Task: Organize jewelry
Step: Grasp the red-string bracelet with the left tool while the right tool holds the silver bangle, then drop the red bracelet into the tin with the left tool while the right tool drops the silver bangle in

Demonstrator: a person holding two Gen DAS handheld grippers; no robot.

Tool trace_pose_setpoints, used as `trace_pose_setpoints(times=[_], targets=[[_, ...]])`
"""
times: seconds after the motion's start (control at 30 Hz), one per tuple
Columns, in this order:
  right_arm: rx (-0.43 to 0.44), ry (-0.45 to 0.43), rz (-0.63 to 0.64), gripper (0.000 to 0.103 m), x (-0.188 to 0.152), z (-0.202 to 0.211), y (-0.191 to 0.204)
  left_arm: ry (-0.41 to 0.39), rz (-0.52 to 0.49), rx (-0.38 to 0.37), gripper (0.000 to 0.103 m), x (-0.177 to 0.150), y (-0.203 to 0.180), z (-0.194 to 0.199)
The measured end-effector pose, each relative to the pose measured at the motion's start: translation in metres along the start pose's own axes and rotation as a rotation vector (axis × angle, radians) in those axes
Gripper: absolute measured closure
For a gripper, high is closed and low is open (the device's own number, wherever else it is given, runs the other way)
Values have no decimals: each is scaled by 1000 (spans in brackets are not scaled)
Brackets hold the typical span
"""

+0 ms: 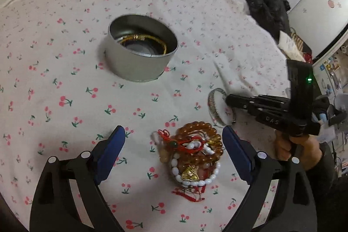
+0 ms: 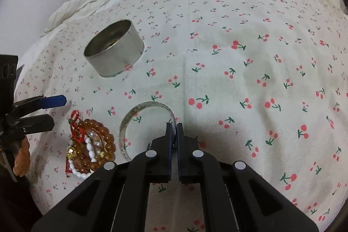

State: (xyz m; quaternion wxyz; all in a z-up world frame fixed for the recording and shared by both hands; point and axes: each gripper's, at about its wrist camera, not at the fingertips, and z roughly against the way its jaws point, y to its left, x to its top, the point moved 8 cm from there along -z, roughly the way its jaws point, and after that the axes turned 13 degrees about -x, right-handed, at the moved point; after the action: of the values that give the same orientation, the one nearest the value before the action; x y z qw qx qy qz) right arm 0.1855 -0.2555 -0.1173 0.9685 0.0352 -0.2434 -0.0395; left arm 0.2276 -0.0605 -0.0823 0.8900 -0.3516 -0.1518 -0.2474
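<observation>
- Left wrist view: the left gripper (image 1: 174, 142) fills the bottom of the frame, its blue-padded jaws wide apart with nothing pressed between them.
- A heap of beads (image 1: 195, 156) lies on the cherry-print sheet (image 1: 65, 58) between those jaws, nearer the right one; amber beads, white beads, red cord and a gold charm are tangled together.
- A round tin (image 1: 141, 49) stands open above centre, with a gold-and-black bangle (image 1: 141, 39) inside it.
- At right, the right gripper (image 1: 230, 101) reaches in from the edge, held by a hand (image 1: 300, 149); its tip sits at a pale bangle (image 1: 214, 109) lying on the sheet.
- Right wrist view: the right gripper (image 2: 174, 125) rises from the bottom centre, its jaws clamped together on the rim of the pale bangle (image 2: 134, 114), which curves away to the left.
- The beads (image 2: 91, 145) lie at lower left, just beside the bangle.
- The left gripper (image 2: 52, 110) enters from the left edge, jaws apart, above the beads.
- The tin (image 2: 115, 49) stands at upper left on the sheet (image 2: 239, 58).
</observation>
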Motion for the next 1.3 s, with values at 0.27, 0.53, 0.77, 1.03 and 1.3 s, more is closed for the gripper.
trace_pose_setpoints(times=[0.27, 0.53, 0.77, 1.03, 1.3], targets=[[16, -32, -4, 100, 3, 5, 4, -20, 34, -47, 96, 4, -3, -3], [150, -100, -86, 100, 22, 29, 5, -168, 19, -100, 96, 38, -15, 39], [182, -152, -68, 100, 52, 46, 17, -205, 33, -66, 96, 80, -6, 35], [167, -188, -29, 100, 82, 47, 26, -209, 52, 21, 96, 119, 21, 12], [121, -199, 47, 99, 110, 32, 50, -126, 50, 168, 48, 121, 42, -7]])
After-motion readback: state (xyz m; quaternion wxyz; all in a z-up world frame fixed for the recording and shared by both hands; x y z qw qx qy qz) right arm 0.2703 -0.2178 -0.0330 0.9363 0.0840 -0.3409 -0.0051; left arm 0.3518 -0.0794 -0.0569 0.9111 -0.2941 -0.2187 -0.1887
